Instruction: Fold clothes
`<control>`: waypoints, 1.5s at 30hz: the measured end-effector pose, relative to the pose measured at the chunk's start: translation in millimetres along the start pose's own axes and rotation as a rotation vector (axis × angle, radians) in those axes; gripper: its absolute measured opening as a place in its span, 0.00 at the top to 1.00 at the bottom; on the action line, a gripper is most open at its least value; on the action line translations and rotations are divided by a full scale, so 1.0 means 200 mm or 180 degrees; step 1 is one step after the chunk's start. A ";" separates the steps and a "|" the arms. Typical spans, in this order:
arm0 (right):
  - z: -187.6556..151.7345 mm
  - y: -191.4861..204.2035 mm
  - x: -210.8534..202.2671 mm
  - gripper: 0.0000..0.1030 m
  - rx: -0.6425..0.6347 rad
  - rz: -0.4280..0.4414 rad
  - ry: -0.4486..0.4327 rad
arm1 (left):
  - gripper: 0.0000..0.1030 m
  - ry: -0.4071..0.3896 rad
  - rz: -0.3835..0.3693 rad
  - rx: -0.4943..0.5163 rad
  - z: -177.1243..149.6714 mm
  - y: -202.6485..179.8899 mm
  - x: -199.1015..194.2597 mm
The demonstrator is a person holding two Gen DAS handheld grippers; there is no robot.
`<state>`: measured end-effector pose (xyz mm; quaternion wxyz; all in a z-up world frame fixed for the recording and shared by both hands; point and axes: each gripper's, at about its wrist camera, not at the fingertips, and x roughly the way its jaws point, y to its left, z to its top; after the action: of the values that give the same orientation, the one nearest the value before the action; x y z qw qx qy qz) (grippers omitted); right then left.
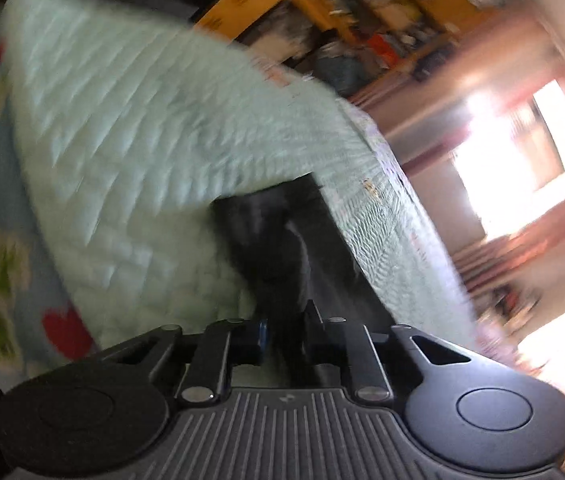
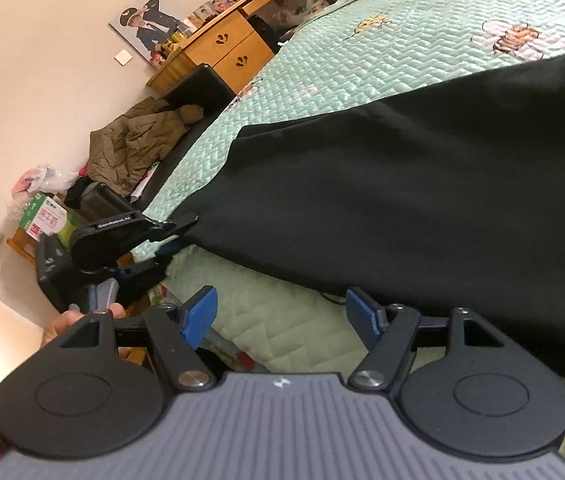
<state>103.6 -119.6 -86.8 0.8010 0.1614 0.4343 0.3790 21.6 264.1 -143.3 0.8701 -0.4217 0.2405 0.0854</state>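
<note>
black garment (image 2: 402, 200) centre frame | left gripper (image 2: 170, 232) clenched on its corner | right gripper (image 2: 282, 320) released, lower centre | risk: thin corner may slip

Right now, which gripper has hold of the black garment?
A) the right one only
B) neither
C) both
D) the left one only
D: the left gripper is pinched on the corner of the black garment, while the right gripper stands open just short of its near edge.
</note>
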 end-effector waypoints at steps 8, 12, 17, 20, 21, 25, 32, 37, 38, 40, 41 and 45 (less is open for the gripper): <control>0.17 0.09 0.03 0.30 -0.0479 -0.0267 -0.0212 | 0.88 -0.0429 0.0080 0.1605 -0.10 -0.35 -0.06; 0.32 0.11 0.12 0.30 -0.0622 -0.0374 -0.0347 | 0.88 -0.0535 0.0091 0.2279 -0.17 -0.50 -0.06; 0.50 0.09 0.27 0.30 -0.0656 -0.0367 -0.0202 | 0.88 -0.0537 0.0150 0.2673 -0.27 -0.53 -0.03; 0.63 0.14 0.36 0.30 -0.0665 -0.0258 -0.0076 | 0.88 -0.0503 0.0156 0.2690 -0.29 -0.51 -0.02; 0.66 0.19 0.40 0.29 -0.0761 -0.0275 -0.0003 | 0.88 -0.0491 0.0151 0.2685 -0.30 -0.51 -0.02; 0.78 0.48 0.62 0.27 -0.1347 -0.0451 0.0406 | 0.88 -0.0497 0.0124 0.2661 -0.30 -0.50 -0.02; 0.70 0.83 1.06 0.25 -0.2506 -0.0994 0.1286 | 0.88 -0.0559 0.0084 0.2584 -0.31 -0.47 -0.01; 0.65 0.86 1.32 0.50 -0.2720 -0.1378 0.1928 | 0.87 -0.0595 0.0017 0.2422 -0.27 -0.42 -0.03; 0.64 0.85 1.35 0.71 -0.2720 -0.1456 0.1994 | 0.87 -0.0596 -0.0014 0.2389 -0.27 -0.41 -0.04; 0.67 0.81 1.37 0.90 -0.2617 -0.1514 0.1994 | 0.88 -0.0609 -0.0086 0.2314 -0.24 -0.39 -0.05; 0.69 0.80 1.33 0.91 -0.2502 -0.1509 0.1876 | 0.87 -0.0620 -0.0126 0.2273 -0.23 -0.38 -0.06; 0.87 0.62 1.07 0.92 -0.1370 -0.1105 0.1242 | 0.85 -0.0705 -0.0250 0.2184 -0.18 -0.35 -0.07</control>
<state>259.4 133.9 -37.8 0.7711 -0.1633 0.5104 0.3438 22.2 192.6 -107.7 0.9843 -0.1023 0.1432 0.0115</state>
